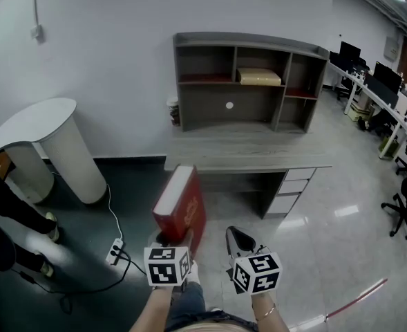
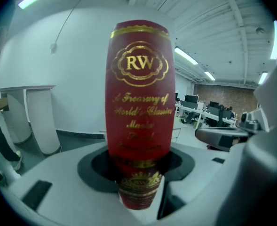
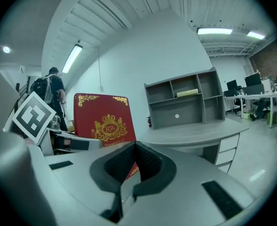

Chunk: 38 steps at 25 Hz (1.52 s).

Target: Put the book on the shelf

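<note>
A thick red book (image 1: 182,207) with gold lettering stands upright in the air in front of the desk, and my left gripper (image 1: 175,241) is shut on its lower end. In the left gripper view the book's spine (image 2: 139,102) fills the middle, with the jaws pressed on either side of its bottom. My right gripper (image 1: 240,240) hangs just right of the book with its jaws closed together and nothing between them. The right gripper view has the book's cover (image 3: 103,121) to the left, behind that gripper (image 3: 134,148). The grey shelf unit (image 1: 248,81) stands on the desk (image 1: 248,155) ahead.
A yellowish book (image 1: 259,76) lies in the shelf unit's upper middle compartment. A white round table (image 1: 48,144) stands at the left, with a power strip (image 1: 115,251) and cable on the floor. A person's legs (image 1: 13,213) are at the far left. Office chairs (image 1: 405,199) stand at the right.
</note>
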Each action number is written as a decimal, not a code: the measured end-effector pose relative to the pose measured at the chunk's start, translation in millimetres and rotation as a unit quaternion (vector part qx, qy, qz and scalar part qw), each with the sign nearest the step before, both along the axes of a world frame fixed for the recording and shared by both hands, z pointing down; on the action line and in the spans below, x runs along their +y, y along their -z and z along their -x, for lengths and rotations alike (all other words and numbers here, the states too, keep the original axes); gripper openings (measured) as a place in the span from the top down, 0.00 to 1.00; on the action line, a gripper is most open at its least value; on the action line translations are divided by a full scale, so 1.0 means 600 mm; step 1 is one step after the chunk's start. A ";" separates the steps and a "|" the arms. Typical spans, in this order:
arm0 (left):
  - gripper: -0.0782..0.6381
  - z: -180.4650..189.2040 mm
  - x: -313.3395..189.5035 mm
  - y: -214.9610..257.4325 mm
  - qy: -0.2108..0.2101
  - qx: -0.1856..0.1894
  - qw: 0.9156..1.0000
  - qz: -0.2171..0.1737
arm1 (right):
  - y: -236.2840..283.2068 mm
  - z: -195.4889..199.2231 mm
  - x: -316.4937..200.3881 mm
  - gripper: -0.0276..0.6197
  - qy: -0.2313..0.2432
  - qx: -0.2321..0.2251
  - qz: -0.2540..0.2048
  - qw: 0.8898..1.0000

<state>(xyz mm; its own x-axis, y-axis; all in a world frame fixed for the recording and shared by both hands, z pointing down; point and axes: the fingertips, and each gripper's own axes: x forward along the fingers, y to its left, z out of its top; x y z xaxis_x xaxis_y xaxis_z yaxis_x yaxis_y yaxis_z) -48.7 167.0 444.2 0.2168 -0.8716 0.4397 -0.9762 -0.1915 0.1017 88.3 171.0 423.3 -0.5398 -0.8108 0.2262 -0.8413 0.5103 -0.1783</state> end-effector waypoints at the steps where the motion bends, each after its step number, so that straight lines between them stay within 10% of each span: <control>1: 0.57 0.000 -0.014 0.000 0.000 0.000 1.000 -0.001 | -0.001 0.000 -0.011 0.94 -0.001 0.000 0.001 1.000; 38: 0.57 0.074 -0.584 -0.025 -0.013 -0.011 0.999 0.028 | -0.025 0.132 -0.561 0.94 0.002 0.034 0.046 0.998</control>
<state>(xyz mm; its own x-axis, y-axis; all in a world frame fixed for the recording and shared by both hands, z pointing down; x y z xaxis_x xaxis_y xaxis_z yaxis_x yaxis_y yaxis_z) -92.9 -183.3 459.2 0.2278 -0.8398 0.4928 -0.9733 -0.2106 0.0911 9.2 -165.6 438.3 -0.5232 -0.7831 0.3361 -0.8515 0.4969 -0.1676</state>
